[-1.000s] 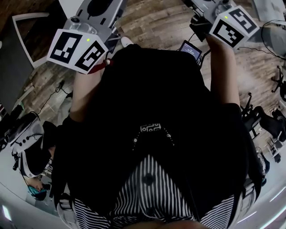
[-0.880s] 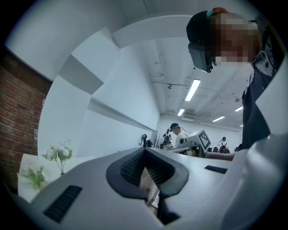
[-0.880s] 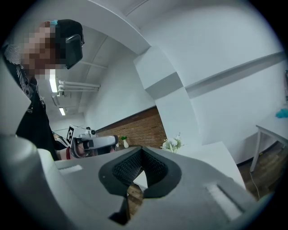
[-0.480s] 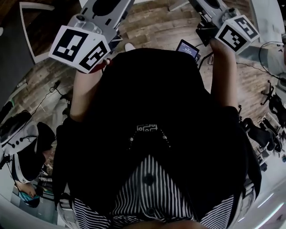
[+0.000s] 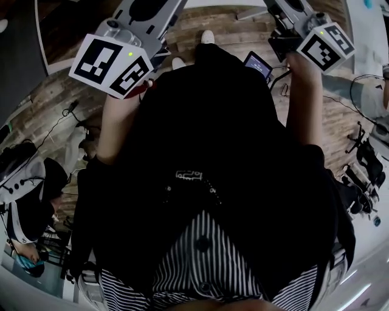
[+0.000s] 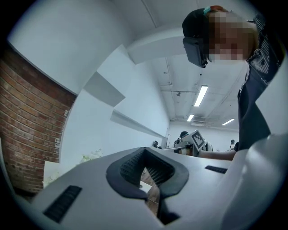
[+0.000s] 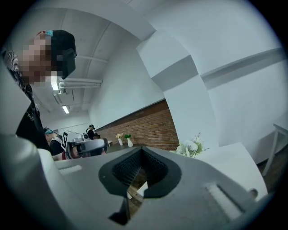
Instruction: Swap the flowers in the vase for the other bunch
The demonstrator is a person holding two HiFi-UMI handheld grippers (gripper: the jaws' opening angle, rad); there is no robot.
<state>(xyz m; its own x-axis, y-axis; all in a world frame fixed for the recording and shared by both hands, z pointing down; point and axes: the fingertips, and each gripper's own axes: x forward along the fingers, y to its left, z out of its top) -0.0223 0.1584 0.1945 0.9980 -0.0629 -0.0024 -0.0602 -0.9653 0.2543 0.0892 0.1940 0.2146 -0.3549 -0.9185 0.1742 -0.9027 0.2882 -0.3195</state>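
I hold both grippers level in front of my body while walking. In the left gripper view the left gripper (image 6: 150,179) has its jaws together with nothing between them. The right gripper (image 7: 137,177) is shut and empty too. A bunch of white flowers (image 7: 191,147) rises just beyond the right gripper's body, beside a white table (image 7: 231,157). The left gripper view shows pale flowers (image 6: 92,156) faintly against the white wall. Two small vases with flowers (image 7: 124,140) stand far off by the brick wall. The head view shows only the marker cubes (image 5: 112,64).
Wooden floor (image 5: 55,100) lies under me, with cables and chair bases at both sides. A white table edge (image 5: 213,3) shows at the top of the head view. A small screen (image 5: 258,64) hangs by the right gripper. Other people stand far back.
The floor has slid down the head view as I step forward, and a shoe now shows ahead. Both grippers keep their pose before me and stay shut.
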